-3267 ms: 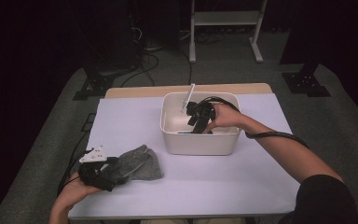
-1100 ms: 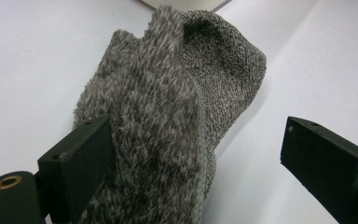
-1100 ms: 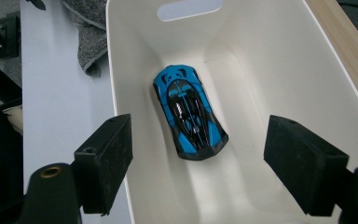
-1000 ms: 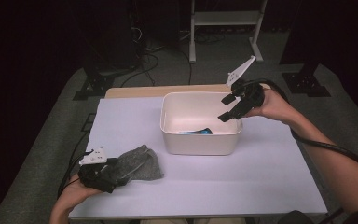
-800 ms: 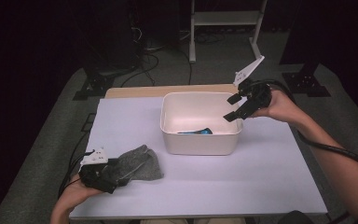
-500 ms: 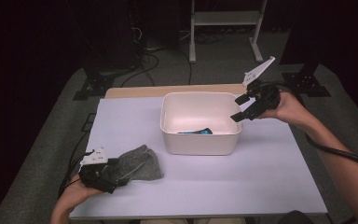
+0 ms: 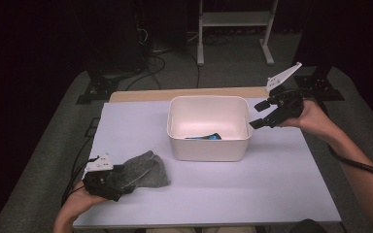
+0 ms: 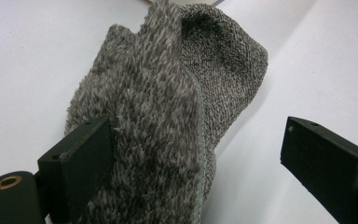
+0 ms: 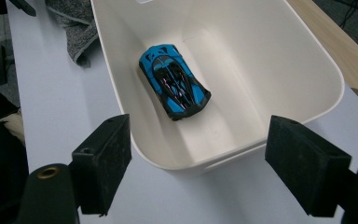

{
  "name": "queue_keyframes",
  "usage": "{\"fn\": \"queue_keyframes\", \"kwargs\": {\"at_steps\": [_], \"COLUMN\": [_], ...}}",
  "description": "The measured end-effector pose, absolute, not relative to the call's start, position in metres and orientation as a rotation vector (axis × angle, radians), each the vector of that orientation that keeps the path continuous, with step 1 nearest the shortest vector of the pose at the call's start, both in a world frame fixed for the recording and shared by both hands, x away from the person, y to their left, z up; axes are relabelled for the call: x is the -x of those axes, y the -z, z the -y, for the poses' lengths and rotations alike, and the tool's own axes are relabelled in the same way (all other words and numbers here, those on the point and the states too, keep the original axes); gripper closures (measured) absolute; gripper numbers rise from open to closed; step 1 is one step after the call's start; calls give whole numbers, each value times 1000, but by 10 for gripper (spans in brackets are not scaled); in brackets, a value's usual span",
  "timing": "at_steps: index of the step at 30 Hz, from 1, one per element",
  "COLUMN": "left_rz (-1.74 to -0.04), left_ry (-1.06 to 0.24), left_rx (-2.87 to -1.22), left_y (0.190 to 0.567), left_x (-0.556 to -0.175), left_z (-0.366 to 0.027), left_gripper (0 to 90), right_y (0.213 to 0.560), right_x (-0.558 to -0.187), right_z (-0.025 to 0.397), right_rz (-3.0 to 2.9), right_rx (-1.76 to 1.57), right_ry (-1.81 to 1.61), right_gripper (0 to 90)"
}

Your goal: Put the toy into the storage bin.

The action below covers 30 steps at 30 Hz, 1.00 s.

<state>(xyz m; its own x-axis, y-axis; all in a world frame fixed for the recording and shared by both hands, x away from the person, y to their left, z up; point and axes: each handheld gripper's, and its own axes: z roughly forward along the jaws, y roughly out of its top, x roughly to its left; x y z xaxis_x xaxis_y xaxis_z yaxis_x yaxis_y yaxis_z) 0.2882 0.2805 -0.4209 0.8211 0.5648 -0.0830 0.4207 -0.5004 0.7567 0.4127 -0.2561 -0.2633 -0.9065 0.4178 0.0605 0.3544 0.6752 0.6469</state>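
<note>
Beside the tub's [image 7: 209,145] right rim, right gripper [image 7: 262,114] wide open, empty; left gripper [image 7: 119,180] agape astride the cloth [image 7: 145,170].

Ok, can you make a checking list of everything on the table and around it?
Surface: white table, wooden strip at its far edge.
Job's things: blue toy car lying in the white tub; grey cloth flat near the front left.
Clutter: nothing seen.
Grippers: left gripper open, low over the cloth, one jaw against it; right gripper open, empty, in the air right of the tub.
Cables: right gripper's cable trails along the forearm; more on the floor behind.
Surroundings: dark room, grey floor, metal stand beyond.
</note>
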Motion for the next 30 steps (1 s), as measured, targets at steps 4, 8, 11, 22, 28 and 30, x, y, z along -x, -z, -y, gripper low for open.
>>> {"fn": "queue_keyframes", "kwargs": {"at_steps": [4, 8, 11, 22, 28, 30], "left_rz": [-723, -727, -729, -732, -732, -732], "left_ry": [-220, -219, -219, -225, -224, -224], "left_rx": [-2171, -2172, -2170, -2162, -2160, -2160], "left_y": [422, 422, 422, 423, 423, 423], "left_x": [-288, -288, -288, -289, -289, -289], "left_z": [-280, -280, -280, -280, -281, -281], "left_gripper": [85, 85, 85, 85, 85, 85], "right_y": [266, 269, 272, 286, 294, 297], "right_x": [-409, -405, -402, -396, -391, -389], "right_z": [263, 270, 276, 290, 295, 297], "right_rz": [-2781, -2769, -2760, -2747, -2746, -2745], "right_rx": [-668, -694, -712, -758, -776, -784], "right_ry": [-1051, -1063, -1073, -1106, -1128, -1132], "right_gripper": [212, 212, 212, 209, 205, 203]}}
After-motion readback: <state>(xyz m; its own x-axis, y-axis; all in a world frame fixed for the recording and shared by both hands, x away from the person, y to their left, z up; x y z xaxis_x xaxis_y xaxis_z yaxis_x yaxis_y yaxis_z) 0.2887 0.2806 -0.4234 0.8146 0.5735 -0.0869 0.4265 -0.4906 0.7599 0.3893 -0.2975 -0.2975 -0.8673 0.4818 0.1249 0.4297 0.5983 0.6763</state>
